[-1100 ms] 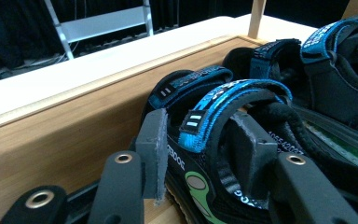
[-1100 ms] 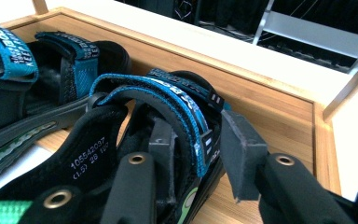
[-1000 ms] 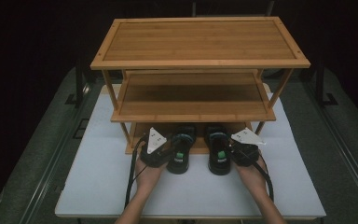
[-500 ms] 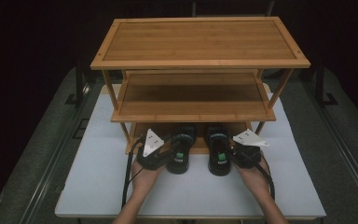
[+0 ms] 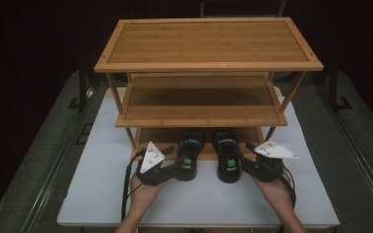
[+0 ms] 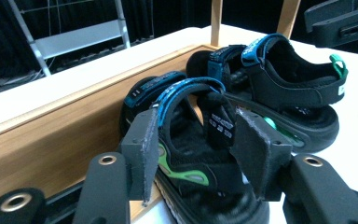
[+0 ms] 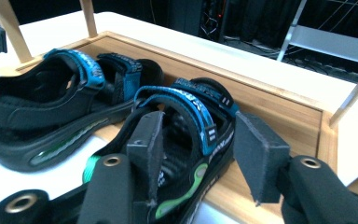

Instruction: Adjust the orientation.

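Sandals half onto the rack's bottom shelf

Left sandal (image 5: 189, 154) and right sandal (image 5: 227, 156) lie toes-in on the wooden rack (image 5: 209, 65), heels over its edge; strap lettering is unreadable. Left gripper (image 6: 193, 151) and right gripper (image 7: 198, 154) have just been opening, pads clear of each heel strap.

High view overhead, facing forward; claw views close, sharing sandals (image 5: 209, 155).

You're in a dark recording studio. Black curtains (image 6: 9, 42) surround your white table (image 5: 102, 194); cables (image 7: 219, 14) hang behind.
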The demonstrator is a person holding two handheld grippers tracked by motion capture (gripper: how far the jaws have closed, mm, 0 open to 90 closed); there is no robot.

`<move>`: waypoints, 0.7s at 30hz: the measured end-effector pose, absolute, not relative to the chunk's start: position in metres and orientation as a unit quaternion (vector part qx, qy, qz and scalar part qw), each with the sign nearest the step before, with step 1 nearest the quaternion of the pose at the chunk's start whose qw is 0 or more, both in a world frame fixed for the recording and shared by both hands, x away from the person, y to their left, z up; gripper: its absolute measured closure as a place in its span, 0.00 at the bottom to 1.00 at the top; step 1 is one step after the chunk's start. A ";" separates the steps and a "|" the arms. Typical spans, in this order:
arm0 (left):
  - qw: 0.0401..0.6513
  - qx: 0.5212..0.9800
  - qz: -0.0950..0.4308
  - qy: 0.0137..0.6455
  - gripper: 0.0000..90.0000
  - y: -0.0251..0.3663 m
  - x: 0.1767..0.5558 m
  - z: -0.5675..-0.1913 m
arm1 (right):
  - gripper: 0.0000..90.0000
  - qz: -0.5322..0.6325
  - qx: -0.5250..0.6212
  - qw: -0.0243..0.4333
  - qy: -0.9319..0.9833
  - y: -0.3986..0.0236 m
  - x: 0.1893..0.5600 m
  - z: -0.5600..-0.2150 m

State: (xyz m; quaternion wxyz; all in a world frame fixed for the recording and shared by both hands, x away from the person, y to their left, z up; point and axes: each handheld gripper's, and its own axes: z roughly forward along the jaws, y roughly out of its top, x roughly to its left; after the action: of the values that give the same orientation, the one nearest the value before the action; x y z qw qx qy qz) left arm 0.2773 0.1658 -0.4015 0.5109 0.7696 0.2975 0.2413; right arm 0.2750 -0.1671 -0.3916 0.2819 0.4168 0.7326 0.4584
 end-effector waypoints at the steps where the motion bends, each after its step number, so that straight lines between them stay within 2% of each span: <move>1: 0.512 0.770 0.240 0.296 0.54 0.167 0.276 -0.401 | 0.55 0.461 0.414 0.279 0.733 -0.170 0.272 -0.391; 10: 0.512 0.778 0.223 0.287 0.47 0.179 0.263 -0.407 | 0.42 0.472 0.404 0.247 0.744 -0.182 0.243 -0.394; 15: 0.508 0.783 0.222 0.283 0.38 0.183 0.260 -0.416 | 0.35 0.462 0.396 0.239 0.757 -0.181 0.232 -0.403; 21: 0.492 0.804 0.193 0.273 0.29 0.178 0.260 -0.429 | 0.30 0.422 0.394 0.216 0.788 -0.172 0.232 -0.422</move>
State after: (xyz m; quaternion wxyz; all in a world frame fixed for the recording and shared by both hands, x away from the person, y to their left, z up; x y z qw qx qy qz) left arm 0.2599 0.1781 -0.4291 0.4916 0.8040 0.2734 0.1929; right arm 0.2324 -0.1724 -0.4223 0.2156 0.3935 0.7877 0.4221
